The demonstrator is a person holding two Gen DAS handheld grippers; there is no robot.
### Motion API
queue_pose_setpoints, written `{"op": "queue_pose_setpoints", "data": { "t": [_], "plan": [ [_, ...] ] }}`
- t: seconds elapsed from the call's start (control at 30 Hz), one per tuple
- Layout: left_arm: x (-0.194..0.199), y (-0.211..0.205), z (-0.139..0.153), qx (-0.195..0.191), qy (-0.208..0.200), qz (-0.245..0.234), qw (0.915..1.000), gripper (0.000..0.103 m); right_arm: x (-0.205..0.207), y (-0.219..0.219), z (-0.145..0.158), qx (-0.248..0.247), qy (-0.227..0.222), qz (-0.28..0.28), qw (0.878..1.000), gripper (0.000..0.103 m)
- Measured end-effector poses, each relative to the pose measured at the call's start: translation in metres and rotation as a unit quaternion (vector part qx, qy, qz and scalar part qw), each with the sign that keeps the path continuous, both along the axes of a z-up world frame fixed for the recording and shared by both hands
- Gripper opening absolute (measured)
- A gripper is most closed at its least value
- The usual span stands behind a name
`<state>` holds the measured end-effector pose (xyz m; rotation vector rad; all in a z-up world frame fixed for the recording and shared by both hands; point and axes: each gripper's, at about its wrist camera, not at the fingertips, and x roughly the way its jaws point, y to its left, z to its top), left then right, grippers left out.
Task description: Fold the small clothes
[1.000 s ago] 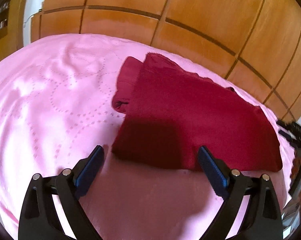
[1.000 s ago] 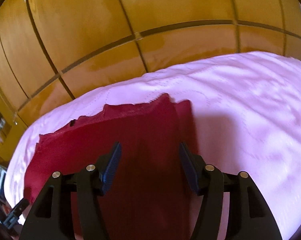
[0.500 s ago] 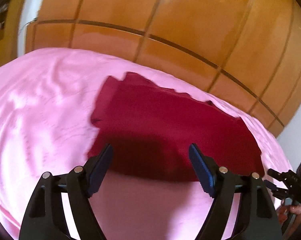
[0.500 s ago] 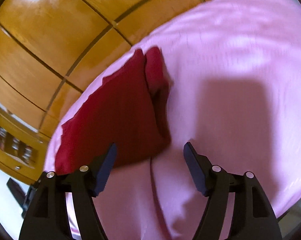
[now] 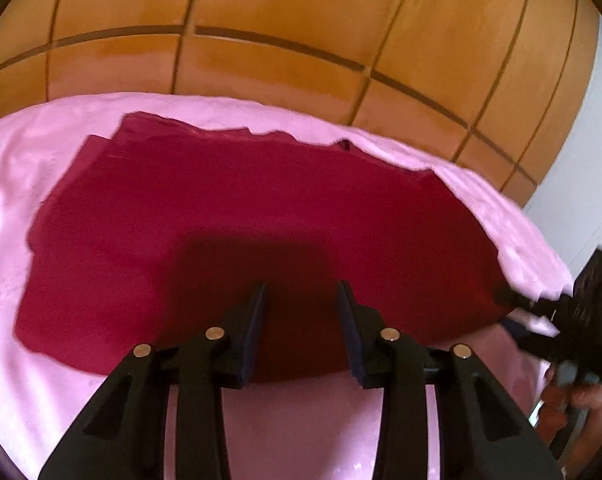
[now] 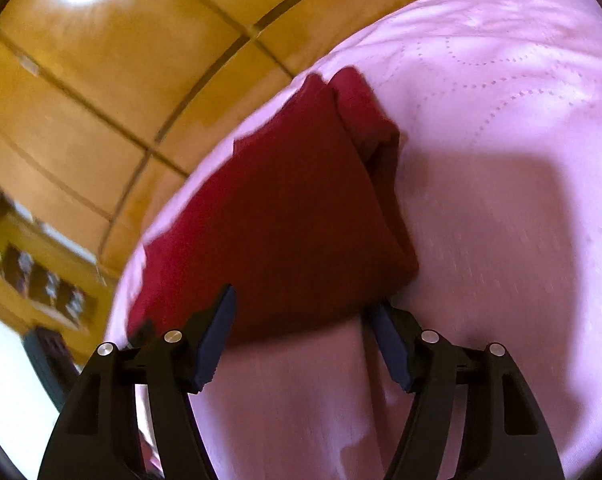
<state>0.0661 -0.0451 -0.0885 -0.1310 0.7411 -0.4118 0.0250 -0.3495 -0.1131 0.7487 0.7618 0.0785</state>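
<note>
Garment: we saw the dark red cloth [image 5: 241, 216] lying flat on the pink bedspread [image 5: 5, 184], its long axis running left to right across the left wrist view.
Left gripper: we held ours [image 5: 301, 300] low over the near hem, its fingers a narrow gap apart with nothing between them.
Right gripper: ours [image 6: 301, 312] sat at the garment's [image 6: 269, 216] near right corner, fingers spread wide, not pinching the fabric; from the left it showed at the cloth's right end [image 5: 509, 300].
Folded edge: a doubled flap [image 6: 365, 116] ran along the right side.
Far side: we saw the ragged far edge pointing at the orange wood panelling [image 5: 301, 20].
</note>
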Motion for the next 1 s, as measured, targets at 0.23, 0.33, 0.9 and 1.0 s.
{"op": "queue_pose_setpoints", "data": {
  "t": [0.23, 0.33, 0.9, 1.0],
  "plan": [
    [-0.001, -0.005, -0.012, 0.021, -0.009, -0.002, 0.9997, 0.035, 0.028, -0.012, -0.002, 0.036, -0.019, -0.062, 0.997, 0.066],
    [-0.002, -0.007, -0.014, 0.025, -0.016, -0.002, 0.9996, 0.035, 0.037, -0.02, -0.003, 0.062, -0.028, -0.089, 0.994, 0.063],
    [-0.015, 0.019, 0.002, -0.01, -0.009, 0.022, 0.9997, 0.066, 0.054, -0.034, -0.007, 0.099, -0.032, -0.119, 0.987, 0.017],
    [-0.021, 0.041, 0.007, -0.004, -0.019, 0.054, 0.9984, 0.068, 0.057, -0.029, 0.005, 0.089, -0.035, -0.12, 0.988, 0.016]
  ]
}}
